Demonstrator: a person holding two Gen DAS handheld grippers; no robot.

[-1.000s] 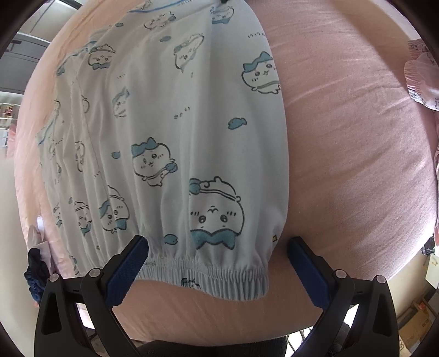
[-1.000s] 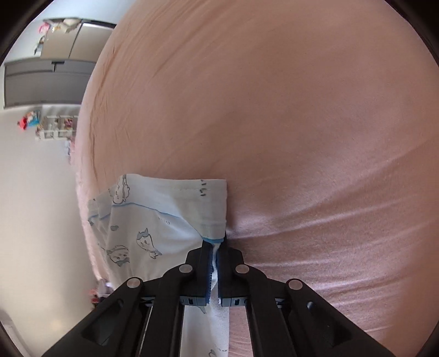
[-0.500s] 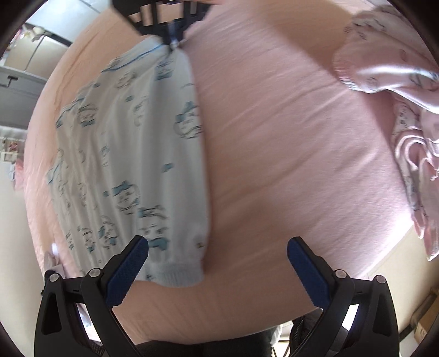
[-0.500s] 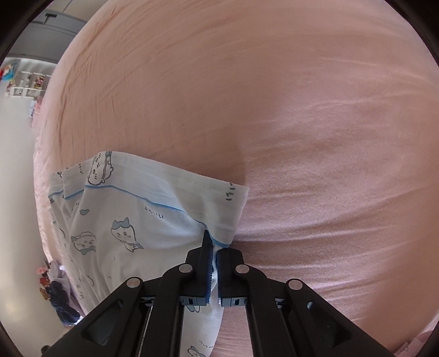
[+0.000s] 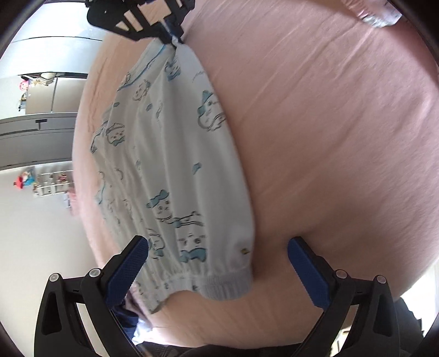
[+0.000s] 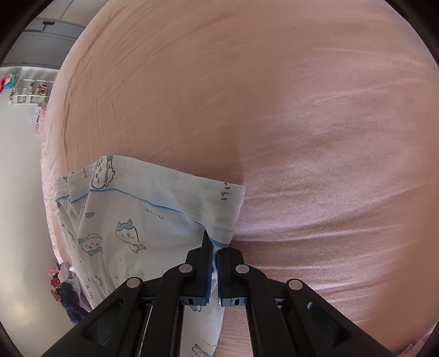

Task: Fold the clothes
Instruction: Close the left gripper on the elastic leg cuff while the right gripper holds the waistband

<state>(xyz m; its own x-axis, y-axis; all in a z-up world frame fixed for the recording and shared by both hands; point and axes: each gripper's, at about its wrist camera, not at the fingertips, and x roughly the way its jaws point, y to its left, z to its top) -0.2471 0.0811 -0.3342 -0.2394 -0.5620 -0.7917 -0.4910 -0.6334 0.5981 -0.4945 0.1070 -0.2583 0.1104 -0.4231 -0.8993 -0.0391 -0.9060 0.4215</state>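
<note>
A pair of pale blue pyjama trousers (image 5: 175, 153) printed with cartoon animals lies stretched along a bed covered by a pink sheet (image 5: 329, 137); the garment runs lengthwise from the near edge of the bed to the far end, close to the bed's left side in the left wrist view; the left tongs (image 5: 218, 251) stand wide apart, empty, hovering just above the gathered elastic cuff (image 5: 219, 285) at the near end; the left blue pad (image 5: 127, 270) sits over the cuff's left part, the right pad (image 5: 307, 272) is off the cloth, over bare sheet; whether the pads touch anything cannot be told, and the picture is somewhat blurred there; at the far end of the trousers the right tongs (image 5: 171, 38) show as a black frame pinching the cloth's corner; in the right wrist view the right tongs (image 6: 213, 256) are pressed together on the hem (image 6: 222, 219), near a blue piping line, with the fabric bunched between the pads; the trousers spread to the left of that grip, with bare pink sheet (image 6: 301, 137) ahead and to the right; another piece of pale patterned clothing (image 5: 380, 16) lies at the bed's far right edge, well apart from the trousers; a shelf with small toys (image 5: 49, 181) stands against the wall beyond the bed.
</note>
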